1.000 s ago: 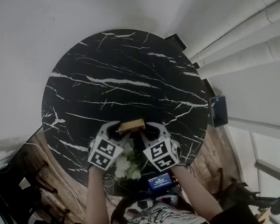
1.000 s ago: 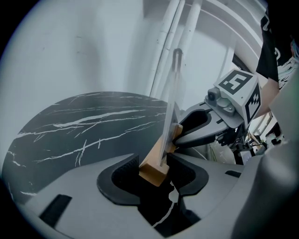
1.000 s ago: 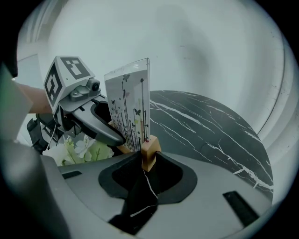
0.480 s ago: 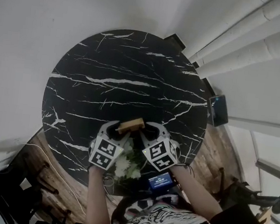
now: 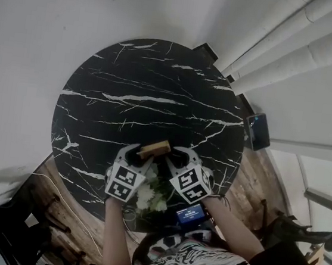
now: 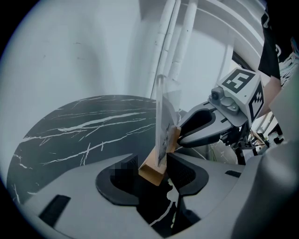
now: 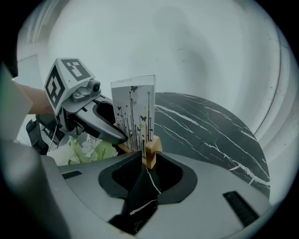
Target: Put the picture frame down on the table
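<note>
Black marble with white veining is noted across the round table (image 5: pixel 148 85). The picture frame (image 5: pixel 155 148) is located over the near part of the table top, close to its near edge. It consists of a pale wooden base bar with an upright clear panel, printed with thin dark stems and butterflies.

The left gripper (image 5: pixel 141 152) is closed on the left end of the wooden base. In the left gripper view the bar end (image 6: pixel 154 168) is seen lodged between the two dark pads, with the panel rising above it. The right gripper (image 5: pixel 173 154) is closed on the opposite end. In the right gripper view the block end (image 7: pixel 150 151) is seen clamped between the pads at a narrow setting. The frame is thus held from both ends and kept upright. Whether the underside of the base touches the marble cannot be determined from any view.

White flowers with green leaves (image 5: pixel 152 196) are recorded just near of the frame, below and between the two marker cubes. A small device with a lit blue screen (image 5: pixel 189 213) is noted at the near edge, beside the right forearm. A dark tablet (image 5: pixel 258 131) is recorded off the right side of the table.
</note>
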Demonstrator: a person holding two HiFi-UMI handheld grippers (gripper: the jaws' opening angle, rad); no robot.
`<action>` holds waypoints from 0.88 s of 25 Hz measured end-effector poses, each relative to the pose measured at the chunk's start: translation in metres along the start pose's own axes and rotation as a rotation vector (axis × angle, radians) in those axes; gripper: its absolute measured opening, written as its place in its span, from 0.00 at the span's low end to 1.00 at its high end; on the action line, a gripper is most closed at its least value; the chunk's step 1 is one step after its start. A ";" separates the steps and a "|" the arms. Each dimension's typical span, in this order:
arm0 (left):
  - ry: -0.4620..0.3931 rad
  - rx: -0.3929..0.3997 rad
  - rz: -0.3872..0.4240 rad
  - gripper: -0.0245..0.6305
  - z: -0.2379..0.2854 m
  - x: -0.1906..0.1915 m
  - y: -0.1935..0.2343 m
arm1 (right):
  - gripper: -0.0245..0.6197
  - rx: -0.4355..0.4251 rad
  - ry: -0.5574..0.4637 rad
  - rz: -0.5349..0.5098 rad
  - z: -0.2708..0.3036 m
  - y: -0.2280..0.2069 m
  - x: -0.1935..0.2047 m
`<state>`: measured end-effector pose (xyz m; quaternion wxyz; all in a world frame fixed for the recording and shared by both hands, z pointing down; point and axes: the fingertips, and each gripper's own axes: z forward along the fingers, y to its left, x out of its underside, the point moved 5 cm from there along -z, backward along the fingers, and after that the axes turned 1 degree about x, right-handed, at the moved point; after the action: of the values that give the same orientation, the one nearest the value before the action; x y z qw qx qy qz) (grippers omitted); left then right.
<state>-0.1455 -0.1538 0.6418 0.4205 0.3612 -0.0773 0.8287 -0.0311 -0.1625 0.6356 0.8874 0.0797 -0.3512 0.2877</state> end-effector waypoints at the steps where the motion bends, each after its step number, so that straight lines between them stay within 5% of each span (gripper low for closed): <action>1: -0.003 -0.001 -0.005 0.33 -0.001 0.000 0.000 | 0.19 0.002 -0.002 0.001 -0.001 0.000 0.000; 17: -0.105 -0.075 -0.061 0.33 -0.046 -0.006 -0.009 | 0.17 0.047 -0.069 0.071 -0.037 0.003 -0.006; 22: -0.181 -0.099 -0.126 0.08 -0.063 -0.009 -0.016 | 0.08 0.007 -0.118 0.142 -0.053 0.014 -0.007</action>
<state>-0.1638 -0.1223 0.5876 0.4803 0.4174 -0.1330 0.7599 -0.0134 -0.1360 0.5908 0.8424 0.0745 -0.4065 0.3459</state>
